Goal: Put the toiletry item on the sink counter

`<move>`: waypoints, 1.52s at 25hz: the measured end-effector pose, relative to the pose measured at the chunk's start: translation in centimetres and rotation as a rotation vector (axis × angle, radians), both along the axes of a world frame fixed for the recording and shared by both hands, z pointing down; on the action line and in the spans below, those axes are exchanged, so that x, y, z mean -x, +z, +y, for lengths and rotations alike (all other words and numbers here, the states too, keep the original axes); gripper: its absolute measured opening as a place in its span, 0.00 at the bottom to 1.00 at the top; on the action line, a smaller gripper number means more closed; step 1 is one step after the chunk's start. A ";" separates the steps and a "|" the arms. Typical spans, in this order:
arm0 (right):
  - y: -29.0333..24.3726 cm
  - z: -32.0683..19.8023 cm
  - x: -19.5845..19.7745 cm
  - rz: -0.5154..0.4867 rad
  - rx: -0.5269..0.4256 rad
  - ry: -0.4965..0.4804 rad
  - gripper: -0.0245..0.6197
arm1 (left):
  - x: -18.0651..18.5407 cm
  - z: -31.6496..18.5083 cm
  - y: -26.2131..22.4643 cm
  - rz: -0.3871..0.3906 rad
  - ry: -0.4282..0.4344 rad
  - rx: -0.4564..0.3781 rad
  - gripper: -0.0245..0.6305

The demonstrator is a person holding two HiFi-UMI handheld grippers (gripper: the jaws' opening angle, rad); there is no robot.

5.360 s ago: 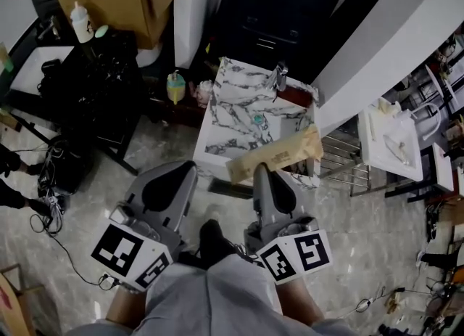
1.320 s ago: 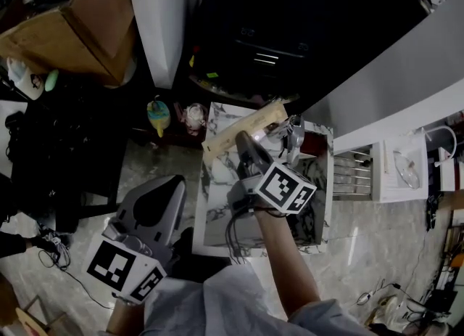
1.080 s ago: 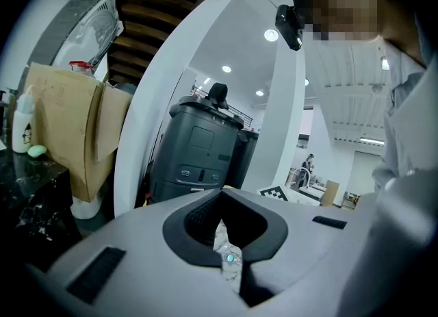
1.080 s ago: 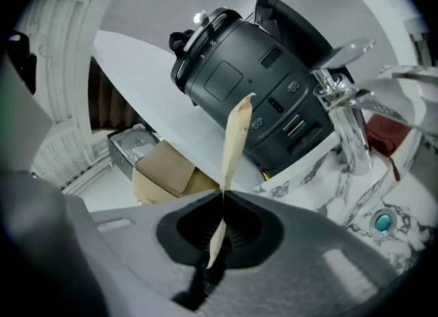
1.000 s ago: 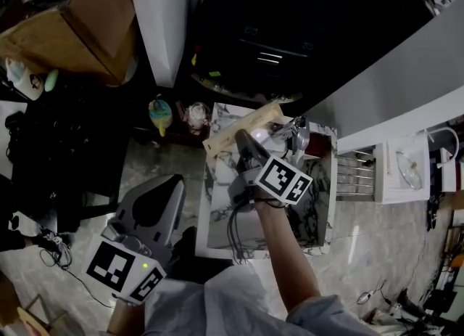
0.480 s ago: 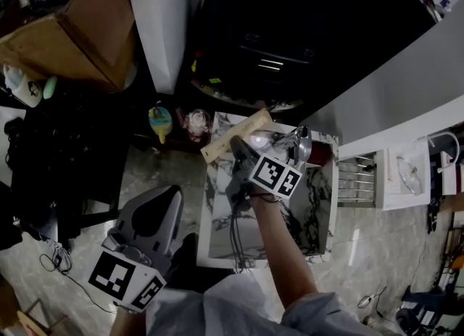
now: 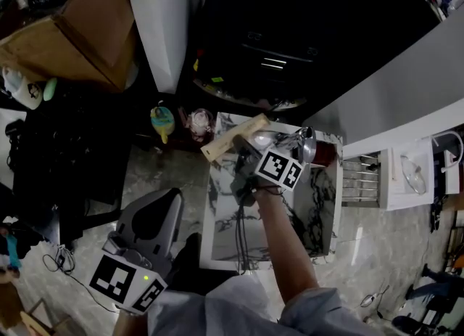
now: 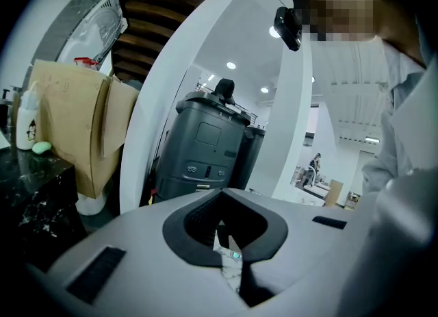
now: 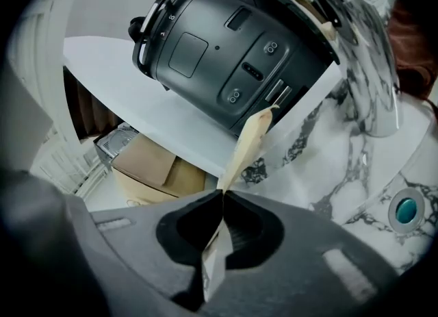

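A flat beige toiletry packet sticks out up and to the left of my right gripper, which is shut on its lower end. It hangs tilted just above the back left corner of the marble sink counter, left of the chrome faucet. The right gripper view shows the packet edge-on, pinched between the pads of that gripper, with the marble beyond. My left gripper hangs low at the left, off the counter, shut and empty.
A dark grey machine stands behind the counter. The basin drain has a teal stopper. A cardboard box sits far left. A small yellow bottle stands on the floor beside the counter, and a white rack at right.
My right gripper has sunk with the packet toward the counter's back left corner, its wrist rolling a little. The left gripper has stayed in place.
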State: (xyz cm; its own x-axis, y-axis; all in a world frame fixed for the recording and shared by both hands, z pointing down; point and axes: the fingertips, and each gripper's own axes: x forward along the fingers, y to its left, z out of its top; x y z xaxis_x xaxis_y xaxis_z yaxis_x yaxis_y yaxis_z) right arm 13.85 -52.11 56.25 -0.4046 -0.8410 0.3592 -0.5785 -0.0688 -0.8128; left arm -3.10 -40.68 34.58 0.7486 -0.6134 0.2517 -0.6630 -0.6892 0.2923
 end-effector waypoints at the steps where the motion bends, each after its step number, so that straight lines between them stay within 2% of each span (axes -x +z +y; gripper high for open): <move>1: 0.2 -0.1 -0.1 -0.002 0.004 0.002 0.04 | 0.0 0.0 0.0 -0.001 0.000 0.002 0.04; 8: 0.9 -0.6 -0.5 -0.021 0.005 0.007 0.05 | 0.0 -0.2 0.5 -0.007 0.002 0.010 0.04; 15: 0.8 -0.7 -0.8 0.037 0.006 0.009 0.09 | 0.0 -0.2 0.6 -0.006 0.008 0.014 0.04; 20: 0.7 -0.6 -1.1 0.094 0.006 0.008 0.21 | -0.2 0.0 0.6 -0.001 0.016 0.016 0.04; 24: 0.6 -0.2 -1.5 0.134 0.017 0.013 0.26 | -0.6 0.0 0.5 0.006 0.028 0.015 0.04; 34: -2.9 2.2 -1.6 0.294 -0.040 0.028 0.24 | -1.4 0.6 -0.2 0.036 0.077 -0.001 0.04; 38: -4.9 3.8 -2.2 0.400 -0.058 0.076 0.06 | -1.2 1.0 -0.9 0.051 0.089 -0.015 0.04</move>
State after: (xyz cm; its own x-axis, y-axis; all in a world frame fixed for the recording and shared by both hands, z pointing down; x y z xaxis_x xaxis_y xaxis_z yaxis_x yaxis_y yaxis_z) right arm 16.04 -48.35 51.36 -0.1787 -0.8867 0.4263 -0.8445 -0.0840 -0.5288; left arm -1.91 -39.72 33.68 0.8116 -0.5476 0.2034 -0.5839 -0.7491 0.3130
